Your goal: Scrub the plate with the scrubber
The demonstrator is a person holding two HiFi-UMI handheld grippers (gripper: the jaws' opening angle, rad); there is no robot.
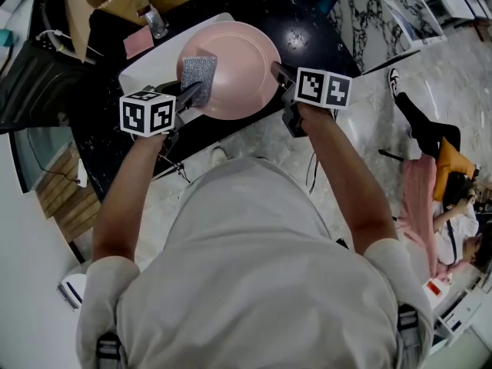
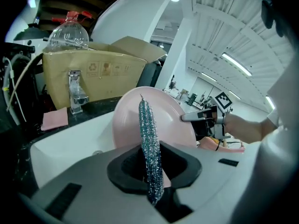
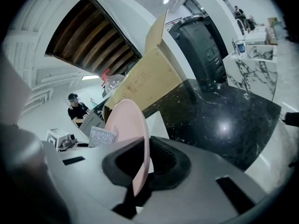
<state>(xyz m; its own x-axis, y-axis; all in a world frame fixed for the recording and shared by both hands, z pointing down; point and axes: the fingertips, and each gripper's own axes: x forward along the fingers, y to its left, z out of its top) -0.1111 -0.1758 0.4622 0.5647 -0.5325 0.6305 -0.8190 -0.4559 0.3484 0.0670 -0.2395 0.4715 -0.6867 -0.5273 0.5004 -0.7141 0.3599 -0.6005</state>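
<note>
Pinches the rim of the pink plate (image 1: 242,60) in the right gripper (image 1: 279,74), jaws pressed onto its edge, and holds it tilted above the white sink (image 1: 146,64) set in the black counter (image 1: 307,29). Clamps the silvery scrubber (image 1: 198,71) edge-on in the left gripper (image 1: 192,92), at the left part of the plate's face, with the faucet (image 1: 154,21) and cardboard box (image 2: 88,71) behind.

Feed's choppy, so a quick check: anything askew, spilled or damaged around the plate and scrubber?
Nothing stands out. The right claw grips the pink plate by its rim over the white sink; the left claw holds the scrubber at its face. No spill or crack shows.
</note>
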